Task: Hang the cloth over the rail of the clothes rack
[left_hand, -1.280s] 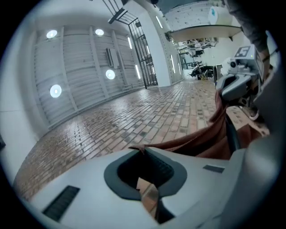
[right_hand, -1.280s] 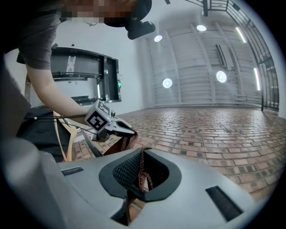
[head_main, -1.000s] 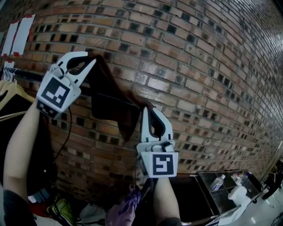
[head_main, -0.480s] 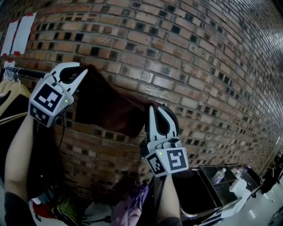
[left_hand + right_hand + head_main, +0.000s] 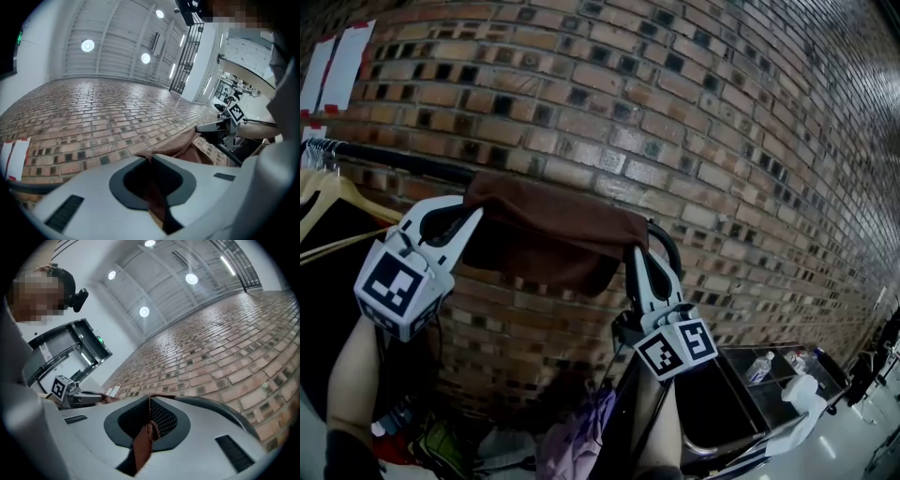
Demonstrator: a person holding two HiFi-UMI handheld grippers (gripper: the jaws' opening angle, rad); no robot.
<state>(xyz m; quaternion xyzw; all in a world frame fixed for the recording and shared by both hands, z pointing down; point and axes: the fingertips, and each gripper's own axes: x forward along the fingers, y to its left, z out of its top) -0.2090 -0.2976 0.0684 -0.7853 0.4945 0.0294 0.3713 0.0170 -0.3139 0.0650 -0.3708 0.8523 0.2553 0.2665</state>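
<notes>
A dark brown cloth (image 5: pixel 548 230) lies spread across the black rail (image 5: pixel 384 157) of the clothes rack, in front of the brick wall. It covers the rail up to the rail's curved right end (image 5: pixel 667 246). My left gripper (image 5: pixel 474 214) is shut on the cloth's left corner, just below the rail. My right gripper (image 5: pixel 636 251) is shut on the right corner, pointing up. In the left gripper view the cloth (image 5: pixel 185 146) runs from my pinched jaws toward the right gripper (image 5: pixel 224 127). The right gripper view shows a strip of cloth (image 5: pixel 143 444) squeezed between the pads.
Wooden hangers with dark clothes (image 5: pixel 326 202) hang on the rail at far left. White sheets with red tape (image 5: pixel 337 61) are stuck to the wall above them. A metal cart (image 5: pixel 750 389) stands at lower right. Loose clothes, one purple (image 5: pixel 581 441), lie below.
Both grippers have come down and moved apart. The cloth, bunched and hanging between them a second ago, is now stretched flat and laid over the rail.
</notes>
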